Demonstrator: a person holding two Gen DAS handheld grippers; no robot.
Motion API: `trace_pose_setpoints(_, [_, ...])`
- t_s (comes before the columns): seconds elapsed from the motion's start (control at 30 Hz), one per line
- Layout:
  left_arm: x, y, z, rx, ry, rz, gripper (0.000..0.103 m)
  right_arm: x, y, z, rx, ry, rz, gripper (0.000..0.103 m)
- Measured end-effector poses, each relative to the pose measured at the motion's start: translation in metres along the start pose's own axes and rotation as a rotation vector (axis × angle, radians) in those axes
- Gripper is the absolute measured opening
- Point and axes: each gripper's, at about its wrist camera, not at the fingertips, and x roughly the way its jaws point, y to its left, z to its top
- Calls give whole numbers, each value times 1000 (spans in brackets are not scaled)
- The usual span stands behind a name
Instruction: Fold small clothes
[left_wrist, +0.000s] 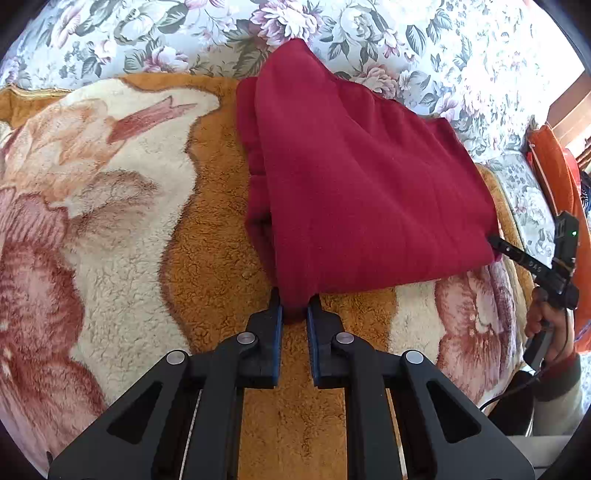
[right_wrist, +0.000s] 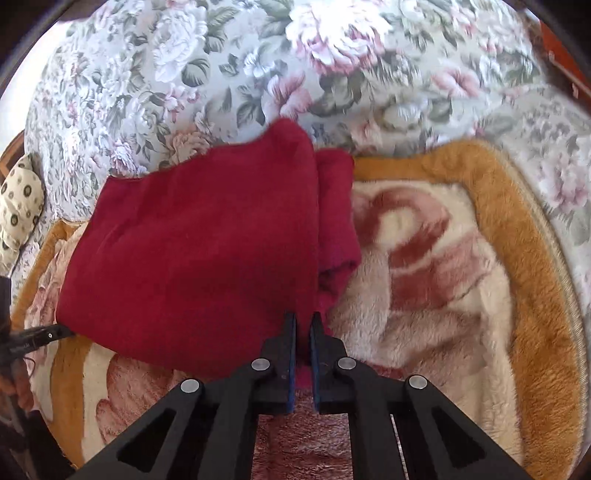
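— Cloth first: where does the dark red fleece garment (left_wrist: 354, 192) lie?

— On the plush orange-and-cream blanket with the large rose pattern (left_wrist: 207, 258), its far end reaching over the blanket's edge onto the pale floral bedcover (left_wrist: 155, 40). It is doubled over, a lower layer showing along one side beneath the top layer.

— And the left hand-held gripper (left_wrist: 294, 308)?

— Its blue-padded fingers are pinched narrow on the near corner of the garment, cloth bunched between them.

— The right hand-held gripper (right_wrist: 303, 328)?

— Likewise closed tight on the garment, at the other near corner. From the left wrist view it shows at the garment's far side, its black tip meeting the cloth's edge, with the person's hand (left_wrist: 543, 328) around its handle.

— Anything else near the garment?

— A cream cushion with dark round dots (right_wrist: 20, 206), well apart from it, at the bedcover's edge.
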Motion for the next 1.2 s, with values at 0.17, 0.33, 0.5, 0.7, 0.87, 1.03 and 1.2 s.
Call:
trace_pose_setpoints(0.17, [-15, -11, -2, 58, -15, 74, 11, -31, 1, 5, 53, -60, -8, 18])
trace_pose_setpoints(0.33, [-37, -23, 1, 110, -81, 149, 11, -49, 26, 14, 0, -93, 48, 22])
trace_pose_setpoints(0.5, [-54, -33, 12, 122, -138, 152, 37, -43, 66, 28, -59, -95, 115, 23])
trace_pose_setpoints(0.7, [-51, -37, 22, 104, -175, 143, 38, -21, 120, 45, -147, -88, 165, 25])
trace_pose_setpoints(0.87, [-30, -35, 22, 70, -175, 130, 38, 2, 168, 61, -185, -77, 244, 32])
trace_pose_setpoints(1.03, [-15, -22, 19, 12, -177, 121, 38, 32, 218, 77, -277, -73, 277, 32])
trace_pose_setpoints(1.2, [-6, -11, 19, -10, -185, 86, 38, 78, 259, 102, -328, -57, 255, 30])
